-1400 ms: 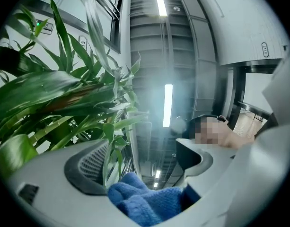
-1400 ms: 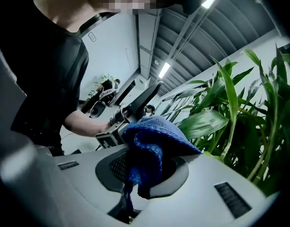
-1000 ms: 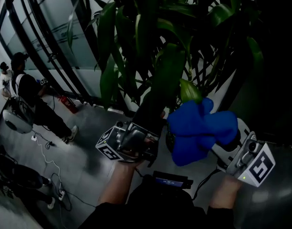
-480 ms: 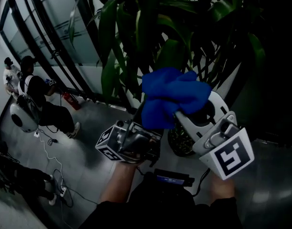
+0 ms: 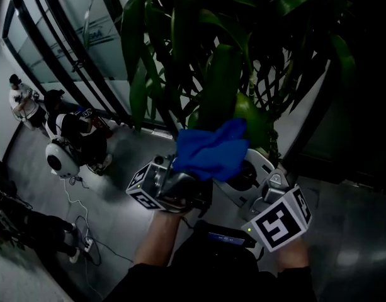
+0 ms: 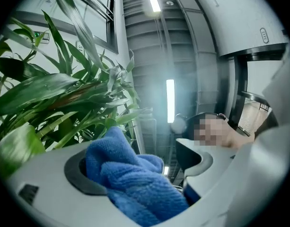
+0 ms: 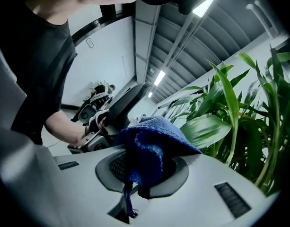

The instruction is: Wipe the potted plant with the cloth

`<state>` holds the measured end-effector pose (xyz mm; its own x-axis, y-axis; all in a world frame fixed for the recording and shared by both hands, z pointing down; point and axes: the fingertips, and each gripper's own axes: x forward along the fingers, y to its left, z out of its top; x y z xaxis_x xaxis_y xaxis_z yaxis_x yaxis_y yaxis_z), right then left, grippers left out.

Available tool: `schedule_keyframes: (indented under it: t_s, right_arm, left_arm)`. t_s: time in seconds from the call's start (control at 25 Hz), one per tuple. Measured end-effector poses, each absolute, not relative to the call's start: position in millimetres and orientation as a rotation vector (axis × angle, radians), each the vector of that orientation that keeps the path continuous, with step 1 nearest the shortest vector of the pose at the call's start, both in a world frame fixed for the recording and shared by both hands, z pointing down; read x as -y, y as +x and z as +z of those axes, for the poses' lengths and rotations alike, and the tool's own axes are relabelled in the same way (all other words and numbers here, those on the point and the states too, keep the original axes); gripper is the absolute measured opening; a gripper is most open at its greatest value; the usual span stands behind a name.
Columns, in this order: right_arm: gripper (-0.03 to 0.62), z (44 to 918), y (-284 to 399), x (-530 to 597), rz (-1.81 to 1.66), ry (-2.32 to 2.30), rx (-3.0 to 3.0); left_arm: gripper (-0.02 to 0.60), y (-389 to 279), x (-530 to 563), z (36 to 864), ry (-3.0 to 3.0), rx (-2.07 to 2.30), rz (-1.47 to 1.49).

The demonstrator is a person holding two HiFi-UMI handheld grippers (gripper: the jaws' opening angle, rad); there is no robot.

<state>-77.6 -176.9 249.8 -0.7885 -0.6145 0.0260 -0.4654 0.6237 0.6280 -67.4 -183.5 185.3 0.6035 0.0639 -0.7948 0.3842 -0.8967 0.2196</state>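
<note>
Showing the blue cloth (image 5: 211,151) at the centre of the head view, where it is sitting just under the lower leaves of the potted plant (image 5: 221,80) that is filling the upper half of the frame. The right claw (image 7: 142,171) is gripping the cloth: its jaws are standing closed on one pinched fold, with the rest bunching up above them and a loose thread (image 7: 127,202) dangling below. The left claw (image 6: 149,169) is standing with its jaws well apart. The cloth's bulk is bulging into that gap and leaning on the dark pad (image 6: 76,176) at the lower left of the left gripper view. A sliver of space seems to be showing beside the other jaw, so this claw is judged to be clamping nothing.

Risks from here, as judgements:
- Only a fold is being held, so dragging the wad along a leaf may be enough to pull it free and drop it to the floor (image 5: 117,162).
- Cloth lodging between the left jaws could be tugged out of the right claw if the two part.
- The broad leaf (image 7: 206,129) beside the cloth is hanging unsupported, so hard pressure could crease or tear it.
- If the wad is sitting off the jaw tips, bare jaw rather than cloth may be scraping the leaf.
</note>
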Motion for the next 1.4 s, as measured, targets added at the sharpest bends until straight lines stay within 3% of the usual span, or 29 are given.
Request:
schedule_keyframes:
  t_s: [0.48, 0.92, 1.4]
  right_arm:
    - [0.074, 296, -65, 146, -0.765, 0.729, 2.749]
    - [0.074, 269, -16, 140, -0.414, 1.129, 3.191]
    - [0.074, 275, -119, 108, -0.04, 1.616, 3.236]
  left_arm:
    - [0.44, -72, 186, 217, 2.488, -0.199, -1.09]
    - [0.44, -117, 195, 238, 2.426, -0.223, -1.065]
    - [0.439, -253, 156, 273, 2.424, -0.259, -0.884]
